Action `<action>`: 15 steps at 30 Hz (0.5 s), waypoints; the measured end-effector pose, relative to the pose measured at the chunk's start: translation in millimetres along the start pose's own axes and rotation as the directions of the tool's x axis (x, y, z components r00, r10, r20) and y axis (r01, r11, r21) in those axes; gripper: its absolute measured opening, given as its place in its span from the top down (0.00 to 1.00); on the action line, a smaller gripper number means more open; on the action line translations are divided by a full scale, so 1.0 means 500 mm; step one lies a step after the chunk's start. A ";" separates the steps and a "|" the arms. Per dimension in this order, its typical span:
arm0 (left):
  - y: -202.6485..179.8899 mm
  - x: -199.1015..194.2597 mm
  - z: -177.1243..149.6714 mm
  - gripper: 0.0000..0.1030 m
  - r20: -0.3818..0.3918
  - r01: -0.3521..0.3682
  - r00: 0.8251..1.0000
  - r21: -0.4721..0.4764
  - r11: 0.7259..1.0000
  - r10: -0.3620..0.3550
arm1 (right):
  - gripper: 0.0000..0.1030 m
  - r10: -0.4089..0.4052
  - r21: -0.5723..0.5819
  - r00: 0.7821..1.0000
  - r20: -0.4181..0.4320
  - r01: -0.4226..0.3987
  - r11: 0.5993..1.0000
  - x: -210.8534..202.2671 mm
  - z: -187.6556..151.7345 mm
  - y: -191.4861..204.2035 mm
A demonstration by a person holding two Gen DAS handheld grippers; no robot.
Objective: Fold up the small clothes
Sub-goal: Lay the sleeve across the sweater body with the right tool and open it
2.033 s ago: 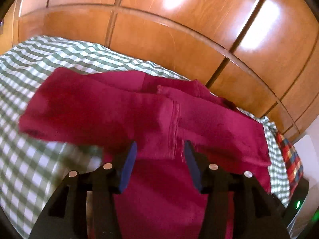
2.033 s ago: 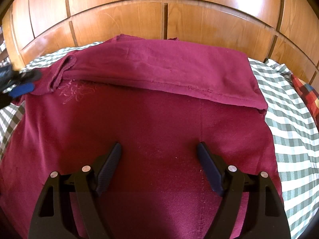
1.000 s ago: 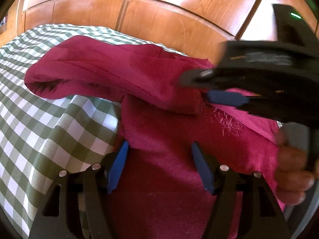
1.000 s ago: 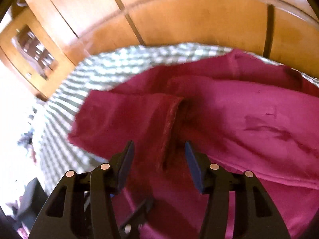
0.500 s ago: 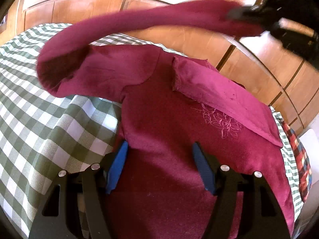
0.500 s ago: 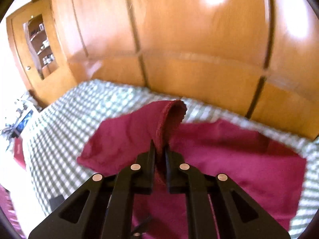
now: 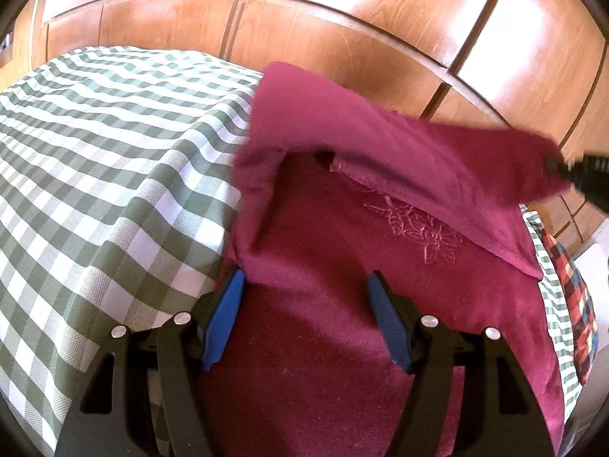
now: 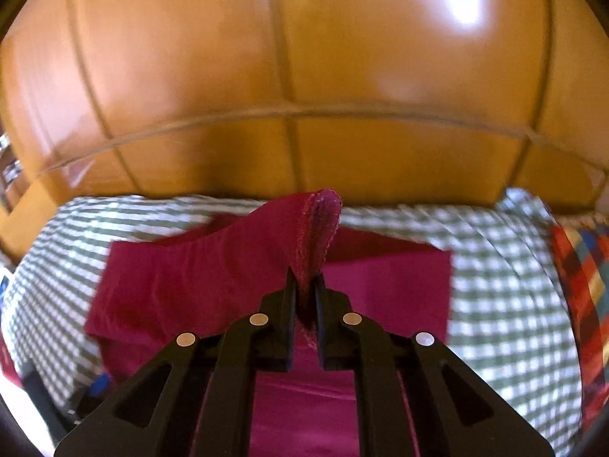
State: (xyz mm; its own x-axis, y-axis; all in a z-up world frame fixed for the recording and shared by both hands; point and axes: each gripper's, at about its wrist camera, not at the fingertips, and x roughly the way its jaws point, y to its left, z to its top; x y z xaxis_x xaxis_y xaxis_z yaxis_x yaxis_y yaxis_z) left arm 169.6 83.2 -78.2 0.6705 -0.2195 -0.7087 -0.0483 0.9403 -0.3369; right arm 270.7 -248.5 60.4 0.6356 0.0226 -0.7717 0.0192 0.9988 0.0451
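A dark red garment (image 7: 323,259) with a stitched flower lies on a green-and-white checked cloth (image 7: 95,152). My left gripper (image 7: 304,297) stands open low over the garment's near part, blue pads on either side of a stretch of fabric without pressing it. My right gripper (image 8: 305,285) is shut on the hem of the garment's sleeve (image 8: 316,228) and holds it lifted. In the left wrist view that sleeve (image 7: 399,152) stretches across to the right, over the folded far part, to the right gripper's dark tip (image 7: 582,175) at the right edge.
Glossy wooden panelling (image 7: 342,30) rises right behind the checked cloth. A red, blue and yellow plaid fabric (image 8: 582,285) lies at the right end. The checked cloth (image 8: 506,304) is bare to the left and right of the garment.
The right gripper shut on the sleeve's hem, lifted it and carried it across to the right over the garment. The left gripper stayed put and open.
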 end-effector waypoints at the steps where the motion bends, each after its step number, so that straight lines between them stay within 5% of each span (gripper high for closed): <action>1: -0.004 0.003 0.001 0.36 -0.001 -0.003 1.000 0.002 1.000 0.003 | 0.93 -0.011 0.017 1.000 -0.015 0.011 1.000 0.008 -0.010 -0.022; 7: -0.007 0.001 0.002 0.35 -0.004 -0.012 1.000 0.011 1.000 0.012 | 0.93 -0.008 0.148 0.992 -0.127 0.027 0.989 0.084 -0.087 -0.112; 15: -0.009 0.002 0.003 0.35 -0.009 -0.020 1.000 0.019 1.000 0.020 | 0.93 0.038 0.217 0.989 -0.145 -0.005 0.976 0.099 -0.137 -0.128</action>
State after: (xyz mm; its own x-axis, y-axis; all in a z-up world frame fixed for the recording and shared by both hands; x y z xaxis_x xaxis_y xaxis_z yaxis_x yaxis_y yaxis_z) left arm 171.4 79.3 -76.5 0.6625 -0.2027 -0.7211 -0.0480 0.9492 -0.3110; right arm 247.9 -308.5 -23.9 0.5177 0.0661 -0.8530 0.1833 0.9653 0.1860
